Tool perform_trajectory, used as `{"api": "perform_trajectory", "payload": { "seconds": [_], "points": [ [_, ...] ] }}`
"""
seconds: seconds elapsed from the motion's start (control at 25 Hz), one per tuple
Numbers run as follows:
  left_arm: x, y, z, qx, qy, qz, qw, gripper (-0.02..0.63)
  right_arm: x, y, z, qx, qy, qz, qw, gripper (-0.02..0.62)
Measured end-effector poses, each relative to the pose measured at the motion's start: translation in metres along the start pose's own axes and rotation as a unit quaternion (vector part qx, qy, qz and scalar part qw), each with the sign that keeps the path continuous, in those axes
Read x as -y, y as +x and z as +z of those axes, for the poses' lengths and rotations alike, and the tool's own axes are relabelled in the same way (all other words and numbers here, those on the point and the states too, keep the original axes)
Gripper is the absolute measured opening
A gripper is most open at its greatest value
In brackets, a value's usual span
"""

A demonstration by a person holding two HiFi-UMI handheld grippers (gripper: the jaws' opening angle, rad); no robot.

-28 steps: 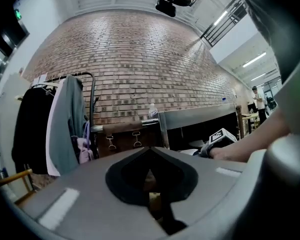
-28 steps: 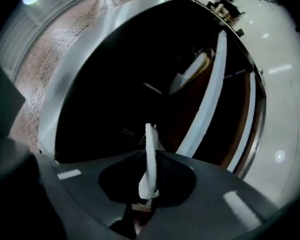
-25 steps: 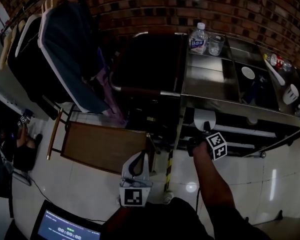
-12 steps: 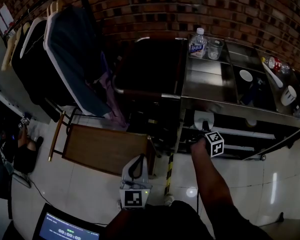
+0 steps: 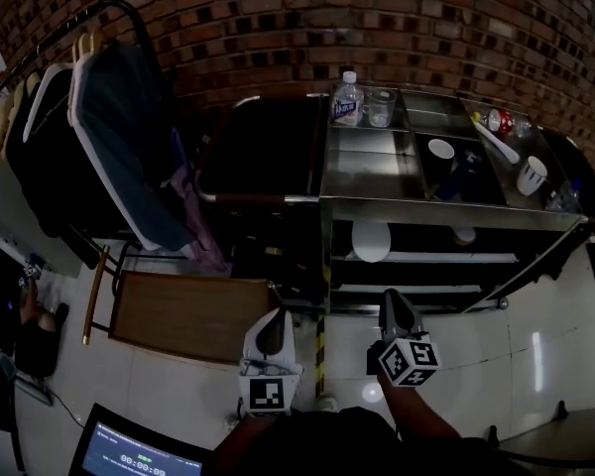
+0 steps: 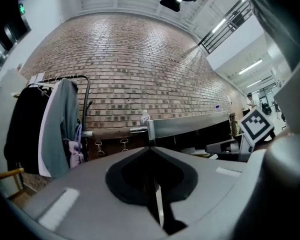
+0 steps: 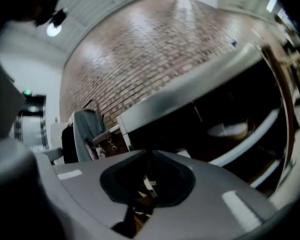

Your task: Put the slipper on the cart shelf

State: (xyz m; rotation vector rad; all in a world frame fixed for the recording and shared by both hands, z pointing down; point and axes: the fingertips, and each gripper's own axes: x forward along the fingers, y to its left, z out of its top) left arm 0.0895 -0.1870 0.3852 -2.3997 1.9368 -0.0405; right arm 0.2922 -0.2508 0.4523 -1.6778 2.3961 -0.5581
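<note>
Near the cart [image 5: 446, 211], left gripper [image 5: 271, 323] points level.

The head view looks from above, steeply down, onto the floor and the steel cart [image 5: 416, 209], with the brick wall [image 5: 278, 28] at the top edge. Both grippers sit close under it at the bottom edge.

The left gripper view sits low and looks level along the left gripper [image 6: 151, 149] towards the wall, from some way off. The clothes rack [image 6: 55, 124] is at its left and the right gripper's marker cube [image 6: 256, 125] at its right edge.

The right gripper view is rolled to one side and sits nearer the cart, facing its shelves past the right gripper [image 7: 149, 154].

All three views share the cart, the wall and the clothes rack.
</note>
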Motion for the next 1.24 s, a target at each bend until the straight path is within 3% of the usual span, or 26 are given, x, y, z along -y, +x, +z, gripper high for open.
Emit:
{"api": "perform_trajectory", "payload": {
  "seconds": [0.04, 0.2, 0.32, 0.72, 1.24],
  "points": [
    [0.006, 0.002, 0.004, 0.006, 0.001, -0.009, 0.9999, 0.015, -0.009, -0.011, 0.01, 0.012, -0.061, 0.001, 0.998, 0.002],
    [0.028, 0.007, 0.013, 0.018, -0.002, -0.038, 0.9991, 0.015, -0.031, -0.039, 0.035, 0.045, -0.24, -0.015, 0.97, 0.002],
    [0.045, 0.006, 0.014, 0.021, -0.004, -0.055, 0.9983, 0.015, -0.036, -0.055, 0.033, 0.046, -0.303, -0.021, 0.952, 0.0],
    [0.071, -0.013, 0.027, 0.031, -0.004, -0.096, 0.9949, 0.015, -0.051, -0.081, 0.033, 0.053, -0.322, -0.006, 0.945, 0.002],
    [0.062, -0.013, 0.035, 0.045, 0.001, -0.091, 0.9948, 0.015, -0.065, -0.077, 0.033, 0.057, -0.351, 0.001, 0.935, 0.002]
  ]
}}
